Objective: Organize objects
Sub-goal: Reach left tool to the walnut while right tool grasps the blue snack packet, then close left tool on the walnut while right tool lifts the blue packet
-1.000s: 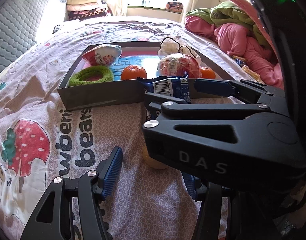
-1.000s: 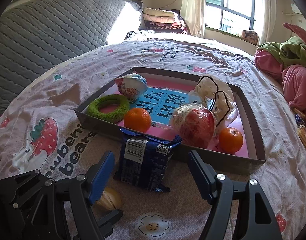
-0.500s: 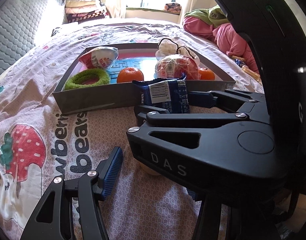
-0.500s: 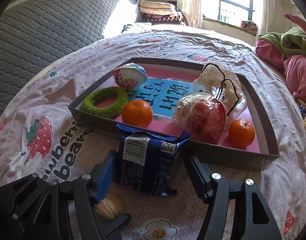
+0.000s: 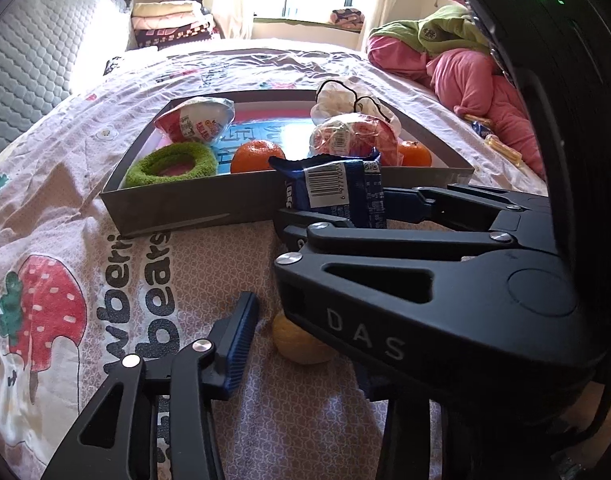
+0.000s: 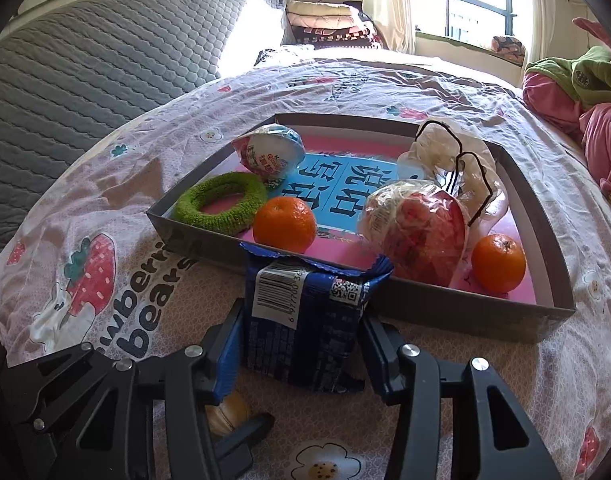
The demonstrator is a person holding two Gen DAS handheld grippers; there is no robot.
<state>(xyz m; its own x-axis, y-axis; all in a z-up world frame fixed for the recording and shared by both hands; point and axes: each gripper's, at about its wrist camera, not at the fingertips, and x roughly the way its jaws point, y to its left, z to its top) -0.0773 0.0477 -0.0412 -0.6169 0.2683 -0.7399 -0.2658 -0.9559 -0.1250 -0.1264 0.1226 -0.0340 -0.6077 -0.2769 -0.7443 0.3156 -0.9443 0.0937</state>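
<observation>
Covering the bed is a pink bedsheet (image 6: 117, 184) printed with strawberries and lettering, a grey quilted headboard (image 6: 89, 64) at the left, a window (image 6: 461, 0) behind, and heaped pink and green clothes (image 6: 577, 92) at the right. The blue snack packet (image 6: 305, 320), with white barcode label and crimped upper edge, lies on the sheet between the right gripper (image 6: 301, 354) fingers, which have just been closing; both blue pads now meet its sides. Just beyond its fingertips stands a shallow grey tray (image 6: 457, 308), the packet's top at the near wall. Inside, left to right: green fuzzy ring (image 6: 219, 208), foil-wrapped egg (image 6: 267, 156), mandarin (image 6: 284, 224), netted red fruit (image 6: 417, 232), white bag with black cord (image 6: 453, 156), second mandarin (image 6: 498, 263). The left gripper (image 5: 305, 340) has also just been closing; a pale yellow round object (image 5: 297, 342) sits between its fingers. Its right finger is hidden behind the right gripper's body, so contact cannot be told.
</observation>
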